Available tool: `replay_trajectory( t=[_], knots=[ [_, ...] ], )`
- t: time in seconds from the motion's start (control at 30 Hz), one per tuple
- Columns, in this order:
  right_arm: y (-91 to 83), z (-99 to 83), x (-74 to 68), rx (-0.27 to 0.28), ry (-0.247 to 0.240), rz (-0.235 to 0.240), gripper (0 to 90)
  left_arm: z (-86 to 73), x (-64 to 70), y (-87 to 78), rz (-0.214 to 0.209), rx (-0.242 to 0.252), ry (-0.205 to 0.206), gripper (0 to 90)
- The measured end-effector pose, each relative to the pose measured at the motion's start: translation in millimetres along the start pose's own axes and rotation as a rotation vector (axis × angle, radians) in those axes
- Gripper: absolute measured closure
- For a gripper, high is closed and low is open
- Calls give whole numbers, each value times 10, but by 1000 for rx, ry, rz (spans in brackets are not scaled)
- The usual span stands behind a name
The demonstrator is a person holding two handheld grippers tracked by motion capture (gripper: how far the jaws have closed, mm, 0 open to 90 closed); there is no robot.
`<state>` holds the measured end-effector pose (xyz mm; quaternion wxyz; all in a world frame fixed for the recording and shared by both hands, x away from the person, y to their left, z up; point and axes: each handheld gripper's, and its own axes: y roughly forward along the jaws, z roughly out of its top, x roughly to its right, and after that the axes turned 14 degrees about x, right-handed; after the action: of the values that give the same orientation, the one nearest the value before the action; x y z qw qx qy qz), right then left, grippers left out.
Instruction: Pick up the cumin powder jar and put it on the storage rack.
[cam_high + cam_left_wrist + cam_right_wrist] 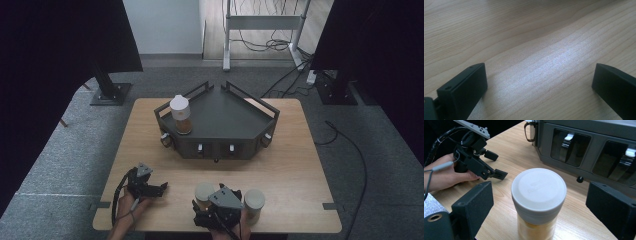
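A jar [538, 202] with a white lid stands upright at the near edge of the table [300, 165], between the wide-apart jaws of our right gripper [544, 207], not yet touched. We judge the grasp about to begin: next, close on it squarely. Our left gripper [539, 85] rests at the near left, jaws apart, holding nothing.
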<state>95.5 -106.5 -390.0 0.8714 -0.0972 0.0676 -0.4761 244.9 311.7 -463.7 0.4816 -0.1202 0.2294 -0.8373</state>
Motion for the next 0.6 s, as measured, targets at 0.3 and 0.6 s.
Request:
replay_trajectory(
  t=[0.3, 0.6],
  knots=[
    [90, -105, -56, 4, -9, 0, 78, 0, 0, 0, 0, 0, 0, 0],
    [175, -191, -64, 13, -13, -7, 117, 0, -4, 1, -3, 0, 2, 0]
  ],
)
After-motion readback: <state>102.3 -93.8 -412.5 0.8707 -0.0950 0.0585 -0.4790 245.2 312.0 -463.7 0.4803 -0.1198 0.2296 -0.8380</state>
